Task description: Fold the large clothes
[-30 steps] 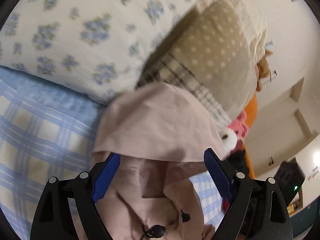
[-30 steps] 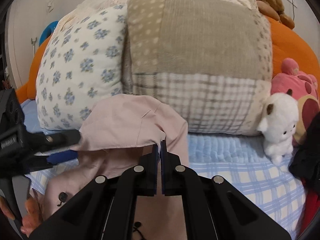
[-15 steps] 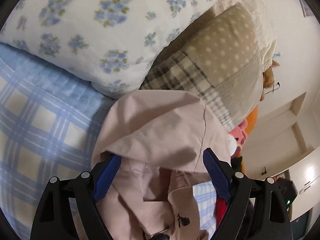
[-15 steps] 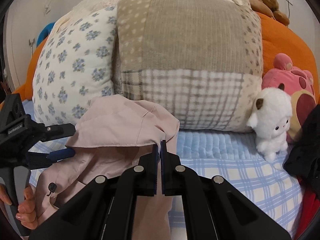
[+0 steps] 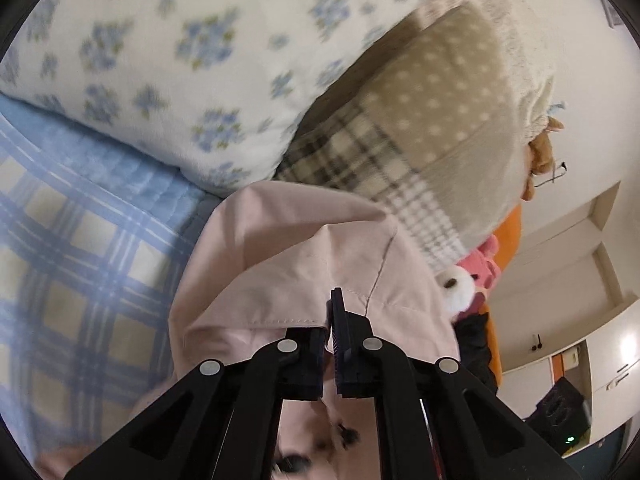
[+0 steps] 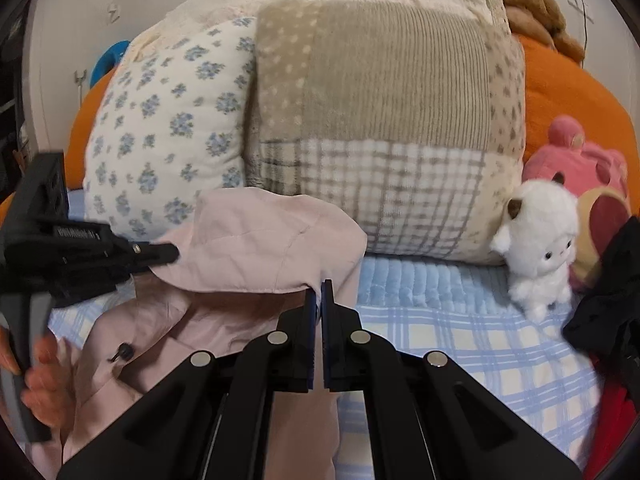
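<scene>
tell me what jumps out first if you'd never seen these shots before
A pink garment lies on the blue plaid bedspread, its hood edge pinched by both the left gripper and the right gripper. Behind it stand a floral pillow and a patchwork pillow, with a white plush at the right.

The pink jacket (image 6: pixel 256 240) lies on my bed, in front of the pillows. It is soft, pale pink and a bit crumpled. Its hood is lifted up and spread out like a little tent, with a neat stitched edge along the front. A seam runs across the hood (image 5: pixel 304 256). Under the hood, the body of the jacket lies loose and wrinkly. A small dark button (image 6: pixel 125 350) sits on the front.
</scene>
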Demonstrator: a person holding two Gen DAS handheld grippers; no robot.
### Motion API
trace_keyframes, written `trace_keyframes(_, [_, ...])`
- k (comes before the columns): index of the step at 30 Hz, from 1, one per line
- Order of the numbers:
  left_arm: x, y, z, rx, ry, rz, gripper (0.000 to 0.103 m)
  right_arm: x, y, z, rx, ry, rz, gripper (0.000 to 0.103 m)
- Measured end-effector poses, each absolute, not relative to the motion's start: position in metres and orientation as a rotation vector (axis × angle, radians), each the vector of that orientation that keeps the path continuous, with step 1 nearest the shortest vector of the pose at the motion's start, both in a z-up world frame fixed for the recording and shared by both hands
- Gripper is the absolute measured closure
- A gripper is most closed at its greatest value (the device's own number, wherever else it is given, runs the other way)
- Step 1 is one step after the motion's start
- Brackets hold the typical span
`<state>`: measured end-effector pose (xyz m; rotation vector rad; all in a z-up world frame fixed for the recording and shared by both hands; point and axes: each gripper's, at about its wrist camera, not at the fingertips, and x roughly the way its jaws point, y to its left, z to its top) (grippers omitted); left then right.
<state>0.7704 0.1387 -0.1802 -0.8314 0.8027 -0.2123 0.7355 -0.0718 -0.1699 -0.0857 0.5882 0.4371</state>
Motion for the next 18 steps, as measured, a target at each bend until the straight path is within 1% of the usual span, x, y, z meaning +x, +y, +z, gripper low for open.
trace_keyframes(5, [0.726, 0.145, -0.133, -0.854, 0.775, -0.286, 0.095, 0.683, -0.089, -0.131, -0.107, 0.538, 0.501, 0.1])
trace_keyframes(9, [0.655, 0.139, -0.101, -0.88, 0.776, -0.395, 0.095, 0.615, -0.112, -0.105, -0.086, 0.503, 0.567, 0.1])
trace_keyframes(11, [0.617, 0.134, -0.094, -0.895, 0.779, -0.425, 0.095, 0.578, -0.121, -0.099, -0.097, 0.496, 0.599, 0.1])
trace_keyframes(14, [0.564, 0.122, -0.096, -0.872, 0.817, -0.466, 0.094, 0.519, -0.129, -0.1, -0.119, 0.508, 0.658, 0.1])
trace_keyframes(16, [0.53, 0.12, -0.115, -0.895, 0.85, -0.481, 0.094, 0.491, -0.13, -0.111, -0.13, 0.54, 0.687, 0.1])
trace_keyframes(18, [0.506, 0.123, -0.144, -0.968, 0.891, -0.477, 0.094, 0.472, -0.131, -0.133, -0.113, 0.612, 0.712, 0.1])
